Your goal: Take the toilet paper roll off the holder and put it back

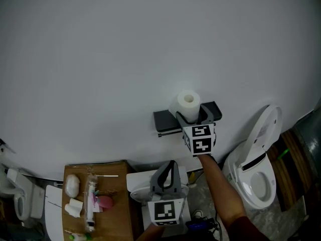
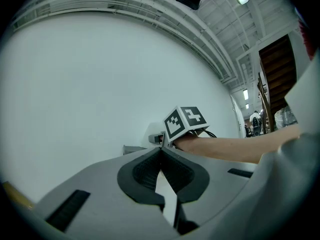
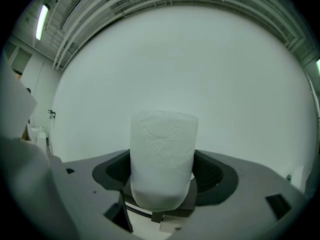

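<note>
At the far left a wooden table carries a few small odds and ends, none of which the task concerns. Just right of it, low in the head view, the left tongs hang idle well below the wall fitting; their own view shows the two jaws pressed tip to tip with nothing between them. They are closed and empty, pointing up toward the other arm. Further right, the dark holder is fixed to the white wall, and the thin bar under its shelf looks bare. The toilet paper roll stands on end, core hole facing up, level with the top of the holder at its right-hand part. The right tongs are clamped on it, a jaw on either side, and the right gripper view shows the roll upright and squeezed between the pads. Whether its base rests on the shelf or is lifted clear cannot be told. To the right stands a toilet with its lid up, not involved. By the look of it, the taking-off half is done or nearly so, since the roll is off the bar and in hand. Putting it back on the holder and letting go is what remains.
</note>
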Motion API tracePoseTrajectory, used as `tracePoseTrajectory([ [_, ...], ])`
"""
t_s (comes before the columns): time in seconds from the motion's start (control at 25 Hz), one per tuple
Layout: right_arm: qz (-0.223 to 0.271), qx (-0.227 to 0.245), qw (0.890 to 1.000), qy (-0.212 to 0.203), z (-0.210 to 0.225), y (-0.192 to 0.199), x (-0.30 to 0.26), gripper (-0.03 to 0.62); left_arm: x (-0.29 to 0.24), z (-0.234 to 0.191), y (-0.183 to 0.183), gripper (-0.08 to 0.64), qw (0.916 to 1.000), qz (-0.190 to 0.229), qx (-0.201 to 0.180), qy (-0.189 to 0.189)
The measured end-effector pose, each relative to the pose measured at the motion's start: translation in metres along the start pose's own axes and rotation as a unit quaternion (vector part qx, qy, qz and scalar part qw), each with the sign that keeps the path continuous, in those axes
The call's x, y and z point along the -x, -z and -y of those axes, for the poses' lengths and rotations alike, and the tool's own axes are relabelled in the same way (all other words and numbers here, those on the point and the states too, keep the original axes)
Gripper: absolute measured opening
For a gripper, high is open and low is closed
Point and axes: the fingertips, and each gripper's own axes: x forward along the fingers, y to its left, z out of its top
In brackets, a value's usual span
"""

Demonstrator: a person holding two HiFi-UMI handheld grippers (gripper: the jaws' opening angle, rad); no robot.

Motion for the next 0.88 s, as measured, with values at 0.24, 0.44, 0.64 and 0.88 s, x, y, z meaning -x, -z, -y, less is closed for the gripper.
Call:
tracePoseTrajectory([
  [0.24, 0.01, -0.018, 1.0, 0.0, 0.001, -0.003, -0.001, 0.371, 0.001, 0.001, -0.004, 0.01, 1.0, 0.005, 0.001, 0.002],
  [0.44, 0.019, -0.012, 1.0, 0.001, -0.001, -0.012, 0.004, 0.391, 0.004, 0.0, -0.003, 0.011, 1.0, 0.004, 0.001, 0.002],
  [0.64, 0.029, -0.016, 0.999, 0.003, 0.002, -0.019, 0.014, 0.403, 0.006, 0.003, -0.003, 0.011, 1.0, 0.004, 0.002, 0.003],
  [0.88, 0.037, -0.034, 0.999, -0.003, 0.0, -0.015, 0.039, 0.405, 0.005, 0.006, 0.0, 0.011, 1.0, -0.002, -0.001, 0.009],
])
